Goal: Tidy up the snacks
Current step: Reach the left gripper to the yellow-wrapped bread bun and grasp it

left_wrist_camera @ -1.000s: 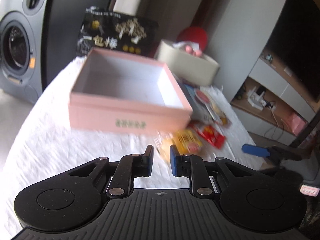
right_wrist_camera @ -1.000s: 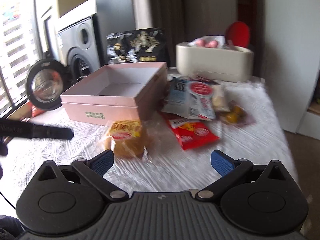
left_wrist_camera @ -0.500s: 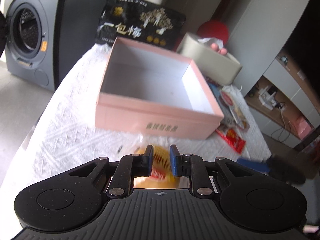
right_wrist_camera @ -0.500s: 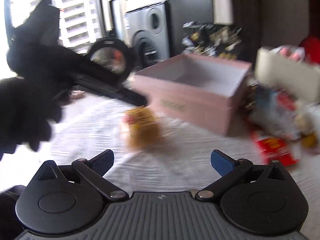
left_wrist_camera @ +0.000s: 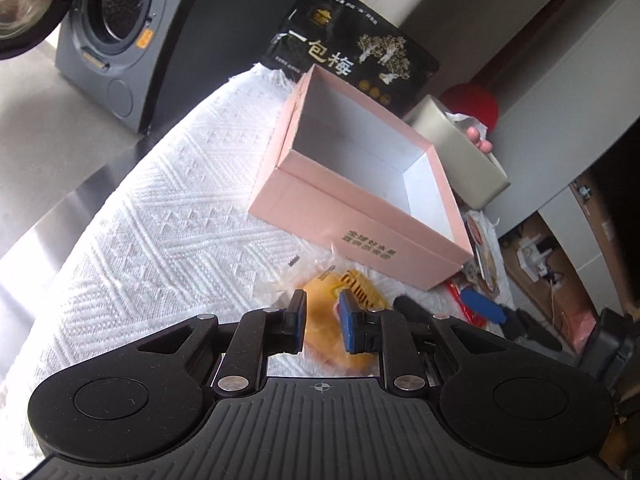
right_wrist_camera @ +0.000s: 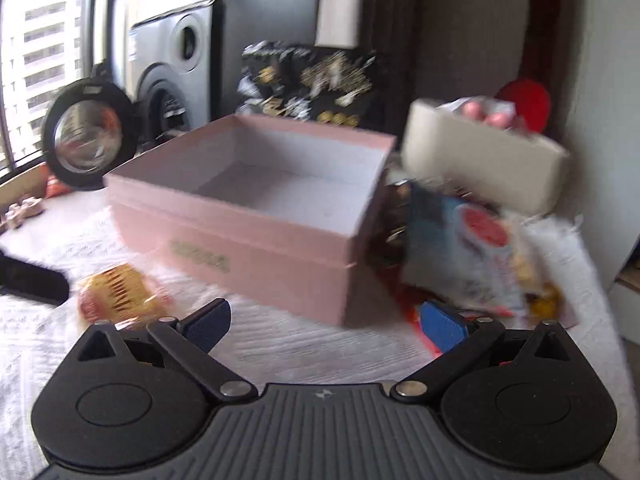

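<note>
1. One washing machine stands on the floor at the far left, beyond the table edge, its round door swung open.
2. One white woven cloth covers the table.
3. One left gripper hangs low over the cloth with its two blue pads drawn near together, only a narrow gap between them. Nothing is clamped; the yellow snack packet lies on the cloth beyond and under the fingertips, seen through the gap.
4. That one yellow packet sits just in front of the pink box's near wall, a little apart from it.
5. One pink box stands open in the middle of the cloth, its white inside bare.
6. One black bag with gold print stands upright behind the box.
7. One right gripper is spread wide and holds nothing; the box's near corner shows between its pads.
8. Right of the box lies a loose pile of packets: one blue-and-white bag with a red circle, one red packet low beside the box corner, and perhaps one more yellowish one, too blurred to count surely.
9. One beige oval bin stands behind the pile, with pink rounded things showing over its rim.
10. One red round object shows behind the bin.
</note>
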`<state>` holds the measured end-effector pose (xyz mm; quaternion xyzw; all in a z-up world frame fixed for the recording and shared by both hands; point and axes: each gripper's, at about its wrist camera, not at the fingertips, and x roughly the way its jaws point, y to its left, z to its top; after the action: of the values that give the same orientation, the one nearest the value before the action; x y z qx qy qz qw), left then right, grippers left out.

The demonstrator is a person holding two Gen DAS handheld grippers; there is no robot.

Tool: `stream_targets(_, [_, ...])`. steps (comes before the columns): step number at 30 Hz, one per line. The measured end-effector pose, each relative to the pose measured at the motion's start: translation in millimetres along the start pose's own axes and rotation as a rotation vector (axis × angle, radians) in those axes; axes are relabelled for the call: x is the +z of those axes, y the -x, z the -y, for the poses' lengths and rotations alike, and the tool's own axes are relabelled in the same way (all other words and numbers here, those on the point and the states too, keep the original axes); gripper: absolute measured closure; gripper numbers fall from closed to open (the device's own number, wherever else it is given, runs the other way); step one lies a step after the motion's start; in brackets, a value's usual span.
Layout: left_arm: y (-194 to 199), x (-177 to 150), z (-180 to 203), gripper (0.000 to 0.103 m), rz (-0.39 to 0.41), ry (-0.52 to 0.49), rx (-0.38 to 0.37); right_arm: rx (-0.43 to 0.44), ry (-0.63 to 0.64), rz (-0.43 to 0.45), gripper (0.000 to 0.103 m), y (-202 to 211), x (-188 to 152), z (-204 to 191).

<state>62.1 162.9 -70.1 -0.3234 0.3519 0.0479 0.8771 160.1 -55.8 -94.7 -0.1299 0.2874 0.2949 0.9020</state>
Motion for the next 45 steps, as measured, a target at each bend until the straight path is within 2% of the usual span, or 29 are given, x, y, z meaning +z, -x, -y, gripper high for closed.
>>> stream_targets(4, [-12.6,12.8,11.4,0.082,0.037,-0.091,-0.004,0.213,0.013,-0.040,0.004,13.8,-12.6,-16.9])
stream_targets(6, [-14.9,15.8,21.1,0.082,0.034,-0.155,0.002,0.244,0.042,-0.047,0.004,22.5,-18.1,-23.2])
stream_targets(8, [-5.7,10.4,37.4,0.082,0.072,-0.282,0.031,0.201,0.058,-0.031,0.004,33.2,-22.9,-21.3])
stream_targets(10, [5.1,-4.2,58.6,0.082,0.096,-0.466,0.078,0.119,0.049,-0.010,0.003,43.0,-27.9,-5.6])
stream_targets(12, [9.9,-23.0,75.8,0.081,0.071,-0.626,0.104,0.035,0.011,-0.019,0.003,46.8,-33.4,14.8])
stream_targets(15, [4.4,-41.8,87.4,0.077,0.011,-0.745,0.145,-0.058,-0.080,-0.043,0.003,49.5,-45.0,50.7])
stream_targets(18, [-10.3,-52.8,87.2,0.078,-0.033,-0.783,0.177,-0.137,-0.193,-0.061,0.003,50.0,-55.6,83.9])
stream_targets(20, [-14.6,-57.8,88.8,0.078,-0.034,-0.803,0.151,-0.123,-0.271,-0.077,0.002,48.2,-61.4,100.0])
stream_targets(22, [-21.2,-59.5,89.3,0.078,-0.090,-0.785,0.109,-0.114,-0.263,-0.078,0.000,48.2,-64.8,100.3])
stream_targets(25, [-35.1,-66.3,86.7,0.075,-0.182,-0.752,0.046,-0.130,-0.174,-0.112,0.000,42.0,-62.2,88.5])
stream_targets(30, [-7.0,-62.1,89.7,0.075,-0.057,-0.726,-0.007,-0.092,-0.157,-0.131,0.000,40.9,-60.9,93.9])
stream_targets(32, [5.6,-57.8,94.1,0.075,0.004,-0.765,0.029,-0.087,-0.153,-0.131,0.000,41.2,-61.1,94.4])
stream_targets(34, [8.5,-55.9,96.2,0.075,0.031,-0.826,0.122,-0.084,-0.150,-0.132,0.000,41.0,-61.0,94.6])
stream_targets(36, [1.1,-56.6,91.6,0.074,0.035,-0.873,0.228,-0.083,-0.149,-0.132,0.000,41.0,-61.0,94.9])
stream_targets(38, [-8.7,-58.1,83.2,0.073,0.016,-0.887,0.274,-0.084,-0.150,-0.131,0.000,41.3,-61.3,94.6])
stream_targets(40, [-9.8,-59.8,80.6,0.062,0.029,-0.906,0.248,-0.083,-0.150,-0.129,0.000,41.4,-61.5,94.9])
stream_targets(42, [-11.5,-59.7,79.9,0.034,0.007,-0.898,0.196,-0.083,-0.149,-0.128,0.000,41.6,-61.6,94.8])
stream_targets(45, [-16.6,-63.9,77.9,0.010,-0.009,-0.903,0.128,-0.075,-0.147,-0.120,0.000,42.5,-63.0,95.6])
